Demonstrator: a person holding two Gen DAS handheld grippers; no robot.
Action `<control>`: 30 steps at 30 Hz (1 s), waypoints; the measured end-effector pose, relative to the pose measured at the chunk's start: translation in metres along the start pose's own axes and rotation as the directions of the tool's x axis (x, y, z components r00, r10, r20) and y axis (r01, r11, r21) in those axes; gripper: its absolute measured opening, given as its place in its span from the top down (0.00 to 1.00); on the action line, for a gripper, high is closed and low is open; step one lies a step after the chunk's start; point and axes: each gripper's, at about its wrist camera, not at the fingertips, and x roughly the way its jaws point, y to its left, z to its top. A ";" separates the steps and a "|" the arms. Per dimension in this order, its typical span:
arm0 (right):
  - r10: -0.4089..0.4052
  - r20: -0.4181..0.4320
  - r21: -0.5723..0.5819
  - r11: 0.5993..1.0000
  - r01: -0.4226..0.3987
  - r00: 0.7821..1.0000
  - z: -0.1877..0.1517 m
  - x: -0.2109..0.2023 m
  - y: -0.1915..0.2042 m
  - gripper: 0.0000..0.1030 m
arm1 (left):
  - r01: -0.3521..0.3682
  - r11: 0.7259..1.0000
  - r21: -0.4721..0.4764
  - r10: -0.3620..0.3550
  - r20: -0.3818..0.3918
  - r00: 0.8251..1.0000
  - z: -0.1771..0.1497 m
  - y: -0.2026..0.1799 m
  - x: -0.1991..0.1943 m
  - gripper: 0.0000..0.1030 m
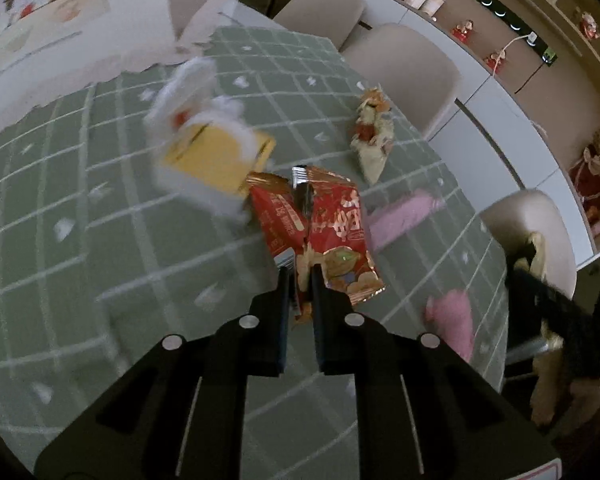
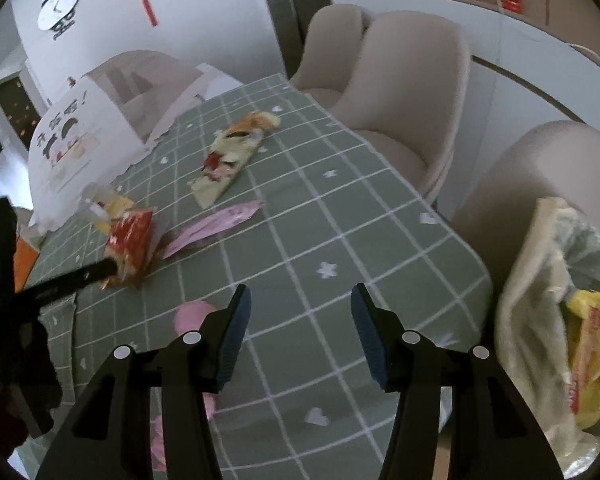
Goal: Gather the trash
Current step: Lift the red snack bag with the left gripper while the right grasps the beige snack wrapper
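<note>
My left gripper (image 1: pixel 300 276) is shut on a red snack packet (image 1: pixel 332 232) and holds it above the green checked tablecloth (image 1: pixel 100 240); the packet also shows in the right wrist view (image 2: pixel 130 246). My right gripper (image 2: pixel 298 300) is open and empty above the table's near right corner. A cream and orange wrapper (image 2: pixel 230 156) and a pink wrapper (image 2: pixel 216 226) lie on the cloth. A yellow and white box (image 1: pixel 216 156) sits blurred behind the red packet. A trash bag (image 2: pixel 556 312) with a yellow wrapper (image 2: pixel 586 356) inside hangs at the right.
Beige chairs (image 2: pixel 400 92) stand along the table's far right side. A white printed carton (image 2: pixel 72 140) stands at the table's far left. A pink crumpled piece (image 1: pixel 452 320) lies near the table's right edge. A shelf with figurines (image 1: pixel 464 30) runs along the wall.
</note>
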 end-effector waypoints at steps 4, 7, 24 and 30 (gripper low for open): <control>0.025 -0.008 -0.023 0.999 -0.025 1.000 0.005 0.006 0.013 0.52 | -0.035 0.999 0.013 0.035 -0.009 0.999 -0.020 0.010 -0.015 0.90; 0.044 -0.013 -0.040 0.998 -0.045 0.999 0.017 0.014 0.025 0.52 | -0.042 0.999 -0.006 0.042 -0.011 0.999 -0.029 0.020 -0.022 0.88; 0.049 -0.062 -0.019 0.999 -0.050 0.997 0.156 0.157 0.073 0.54 | -0.041 0.998 -0.049 0.043 0.025 0.999 -0.018 0.051 -0.042 0.54; 0.092 -0.129 0.035 0.995 -0.089 0.987 0.154 0.184 0.068 0.76 | -0.035 0.994 -0.104 0.037 0.017 0.999 -0.021 0.067 -0.038 0.53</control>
